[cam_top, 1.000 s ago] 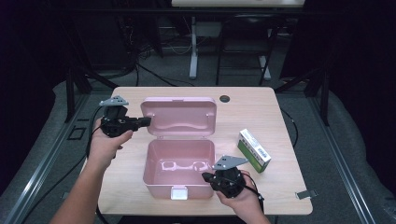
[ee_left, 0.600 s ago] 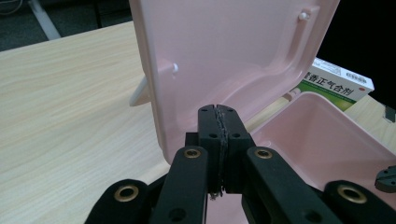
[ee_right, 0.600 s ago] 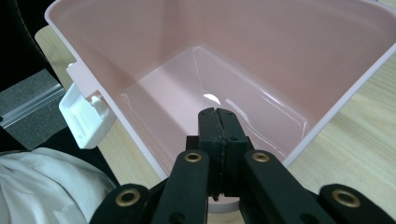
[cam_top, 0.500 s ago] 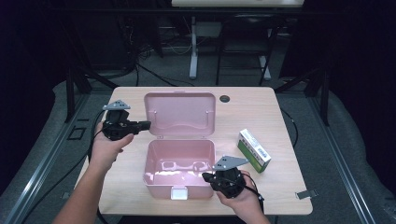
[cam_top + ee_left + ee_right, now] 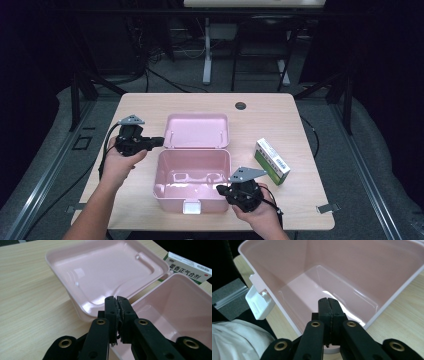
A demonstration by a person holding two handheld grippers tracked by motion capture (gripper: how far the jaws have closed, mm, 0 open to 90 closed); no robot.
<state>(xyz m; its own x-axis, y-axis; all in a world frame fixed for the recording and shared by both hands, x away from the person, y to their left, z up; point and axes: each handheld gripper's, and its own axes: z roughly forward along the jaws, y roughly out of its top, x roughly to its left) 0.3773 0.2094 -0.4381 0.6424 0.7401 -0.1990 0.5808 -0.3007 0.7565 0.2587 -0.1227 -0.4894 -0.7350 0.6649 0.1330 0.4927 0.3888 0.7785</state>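
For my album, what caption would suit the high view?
Two hand-held grippers, left gripper and right gripper, flank an open pink box beside a green carton.

Left gripper (image 5: 117,300) at open pink box (image 5: 175,312).
Jaws pressed together, empty, just before lid (image 5: 105,270) edge; green-white carton (image 5: 188,267) beyond.

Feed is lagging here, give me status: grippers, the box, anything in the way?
Left gripper shut, empty, at the open lid's left edge. Right gripper shut on the pink box's near-right rim. Box empty. Green-and-white carton on the table, right of the box.
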